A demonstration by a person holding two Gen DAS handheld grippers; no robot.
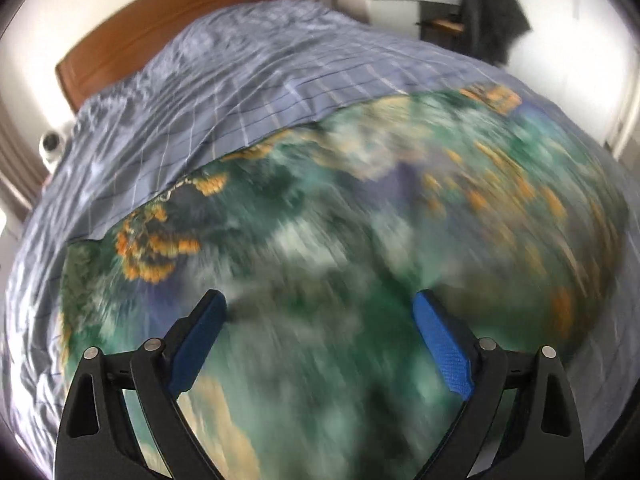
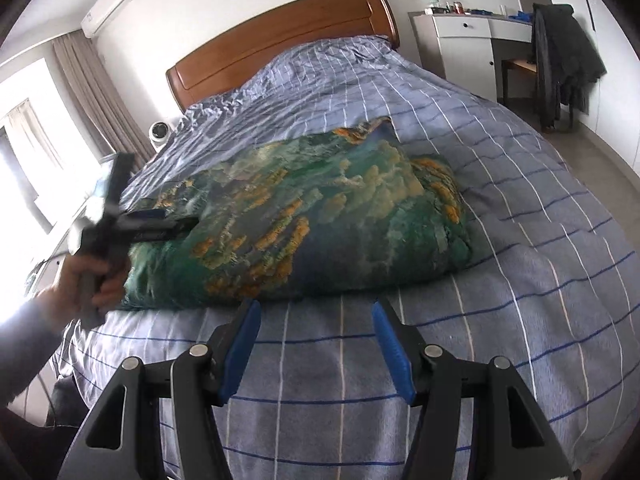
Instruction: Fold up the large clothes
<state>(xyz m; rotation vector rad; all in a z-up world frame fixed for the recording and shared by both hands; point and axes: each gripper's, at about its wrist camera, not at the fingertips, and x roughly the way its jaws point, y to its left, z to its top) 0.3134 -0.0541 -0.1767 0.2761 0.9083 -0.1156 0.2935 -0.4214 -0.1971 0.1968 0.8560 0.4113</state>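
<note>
Both black blue-padded grippers, left (image 1: 320, 312) and right (image 2: 316, 316), are hovering wide and empty over the folded green-and-orange printed garment (image 2: 304, 216), needing an edge grasp next.

Wooden headboard (image 2: 280, 36), white desk (image 2: 472, 36), curtained window (image 2: 24, 152)

We find both views lit by soft daylight. In the right wrist view the curtained window (image 2: 24, 160) at left is blown out to white glare. The left wrist view shows heavy motion blur across the green-and-orange printed fabric (image 1: 320, 260). Both views bow strongly and darken to black at their corners.
</note>
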